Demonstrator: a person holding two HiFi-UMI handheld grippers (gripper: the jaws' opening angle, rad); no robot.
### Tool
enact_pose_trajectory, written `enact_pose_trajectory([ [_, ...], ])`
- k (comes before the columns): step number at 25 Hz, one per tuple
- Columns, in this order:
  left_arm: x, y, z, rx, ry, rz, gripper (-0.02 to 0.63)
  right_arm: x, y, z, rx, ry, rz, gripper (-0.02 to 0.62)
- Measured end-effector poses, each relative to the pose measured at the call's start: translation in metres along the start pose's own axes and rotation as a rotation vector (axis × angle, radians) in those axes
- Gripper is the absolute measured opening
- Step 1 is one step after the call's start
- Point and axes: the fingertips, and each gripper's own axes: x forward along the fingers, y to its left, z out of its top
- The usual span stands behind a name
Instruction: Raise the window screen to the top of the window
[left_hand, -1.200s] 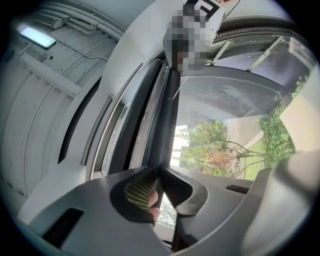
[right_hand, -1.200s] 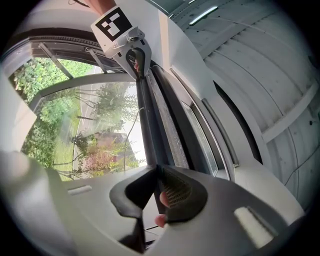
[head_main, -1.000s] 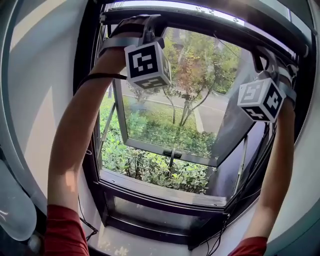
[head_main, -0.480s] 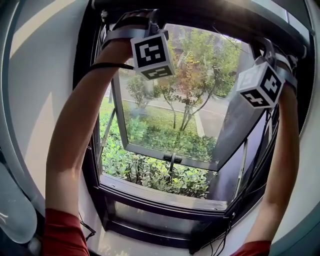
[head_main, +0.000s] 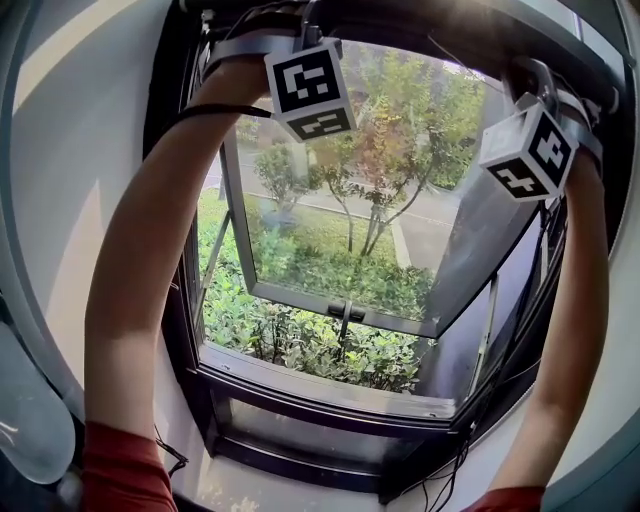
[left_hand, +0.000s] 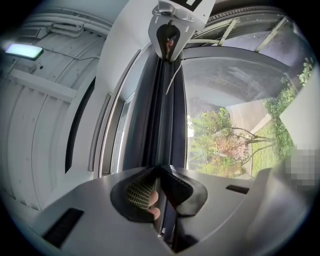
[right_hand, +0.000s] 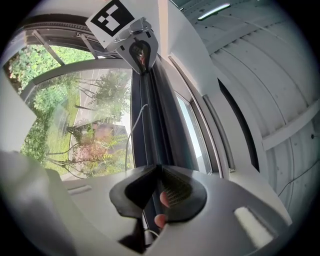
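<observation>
In the head view, both arms reach up to the top of the window frame (head_main: 330, 392). The left gripper (head_main: 298, 45) is at the frame's upper left corner and the right gripper (head_main: 540, 95) at its upper right. An outward-tilted sash (head_main: 340, 305) hangs in the frame's opening below them.

In the left gripper view, the jaws are nearly together, pinching the thin dark screen rail (left_hand: 163, 115). The rail runs along the frame's top member to the right gripper (left_hand: 171, 27).

In the right gripper view, that gripper (right_hand: 159, 172) also has its jaws clamped narrowly on the screen rail (right_hand: 150, 115). The left gripper (right_hand: 137, 45) is at the rail's far end, against the frame's top.
</observation>
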Motion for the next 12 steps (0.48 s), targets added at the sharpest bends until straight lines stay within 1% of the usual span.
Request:
enact_pose_trajectory([
  [7, -0.006, 0.0, 0.0, -0.023, -0.014, 0.032, 0.043, -0.004, -0.001, 0.0, 0.066, -0.004, 0.004, 0.057],
  [9, -0.011, 0.002, 0.003, -0.054, -0.034, 0.049, 0.043, -0.006, -0.001, 0.001, 0.081, -0.013, -0.006, 0.057],
  [12, -0.023, 0.01, 0.01, -0.13, -0.087, 0.11, 0.043, -0.012, 0.004, 0.001, 0.119, -0.025, 0.001, 0.057],
])
